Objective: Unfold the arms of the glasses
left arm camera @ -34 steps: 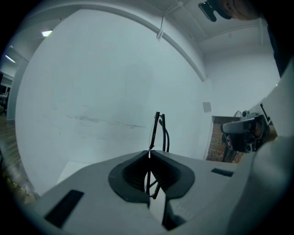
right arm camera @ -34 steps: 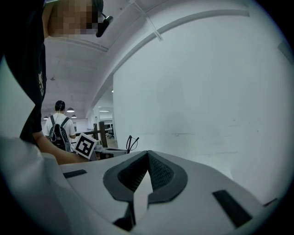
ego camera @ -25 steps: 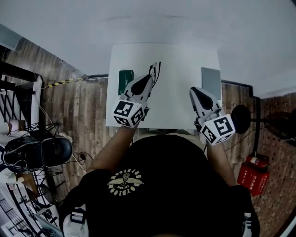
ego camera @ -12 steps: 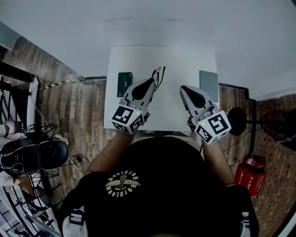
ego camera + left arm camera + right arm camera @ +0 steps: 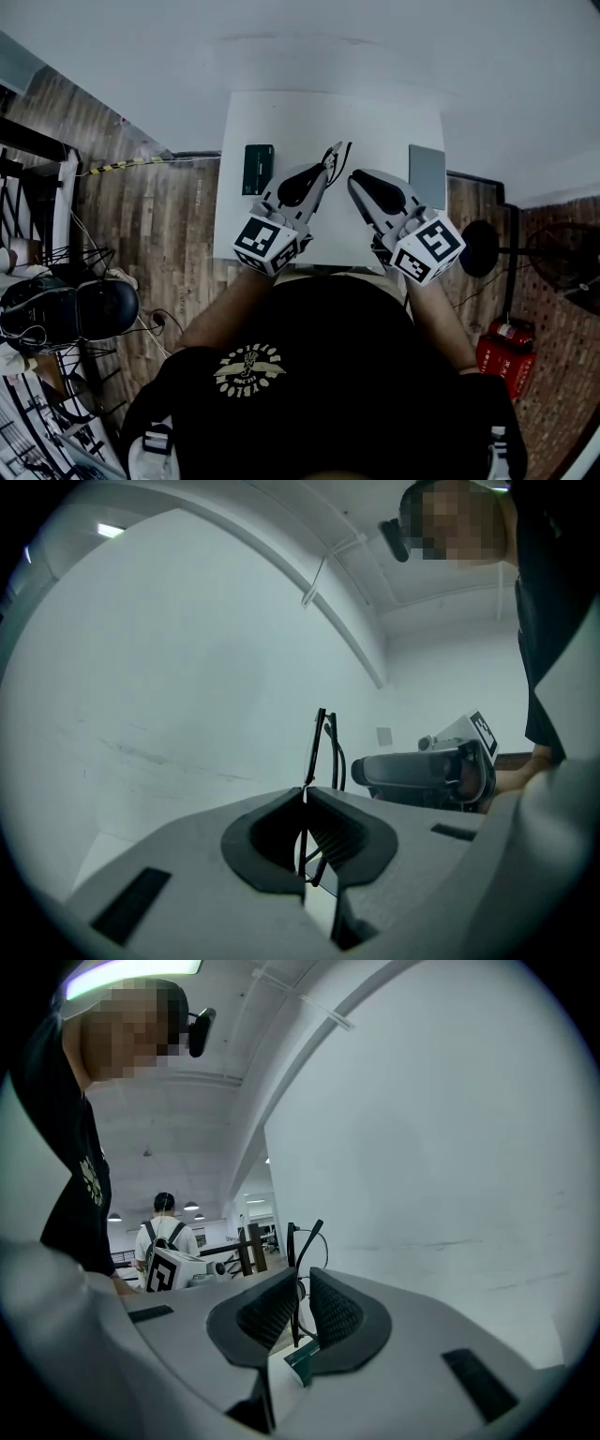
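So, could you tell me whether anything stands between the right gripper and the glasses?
Nothing visible does. The left gripper holds the glasses above the table; the right gripper, its jaws having just been opening, shows a thin part of them in its gap, unpressed.

The head view is dim, flat and greyish: the white table (image 5: 281, 122) is its brightest patch, shadows are faint, and the wooden floor (image 5: 159, 225) bows toward the edges. Both gripper views are fisheye circles ringed in black, with a soft near foreground. The glasses (image 5: 314, 747) show as a thin dark silhouette against the pale wall (image 5: 187, 667), and a ceiling light strip (image 5: 131, 971) glares at the right gripper view's top left.
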Action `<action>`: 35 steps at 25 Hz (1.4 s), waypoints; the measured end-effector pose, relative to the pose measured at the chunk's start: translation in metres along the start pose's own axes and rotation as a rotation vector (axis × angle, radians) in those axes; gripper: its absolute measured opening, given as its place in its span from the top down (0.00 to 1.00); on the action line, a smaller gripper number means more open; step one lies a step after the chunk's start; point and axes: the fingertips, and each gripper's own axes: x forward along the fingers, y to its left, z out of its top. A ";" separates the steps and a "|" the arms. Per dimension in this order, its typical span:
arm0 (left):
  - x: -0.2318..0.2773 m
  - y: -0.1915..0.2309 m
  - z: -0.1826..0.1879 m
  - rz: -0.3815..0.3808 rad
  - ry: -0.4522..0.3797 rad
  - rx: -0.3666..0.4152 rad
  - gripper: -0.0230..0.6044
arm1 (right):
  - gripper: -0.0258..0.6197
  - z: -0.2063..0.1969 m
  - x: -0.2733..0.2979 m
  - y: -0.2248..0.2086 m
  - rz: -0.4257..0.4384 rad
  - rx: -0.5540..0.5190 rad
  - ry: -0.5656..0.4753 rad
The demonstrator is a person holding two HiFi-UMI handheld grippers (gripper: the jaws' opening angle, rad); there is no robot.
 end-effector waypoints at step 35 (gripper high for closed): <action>0.062 -0.061 -0.023 -0.046 0.029 -0.007 0.93 | 0.94 -0.012 -0.075 -0.053 -0.004 0.137 -0.053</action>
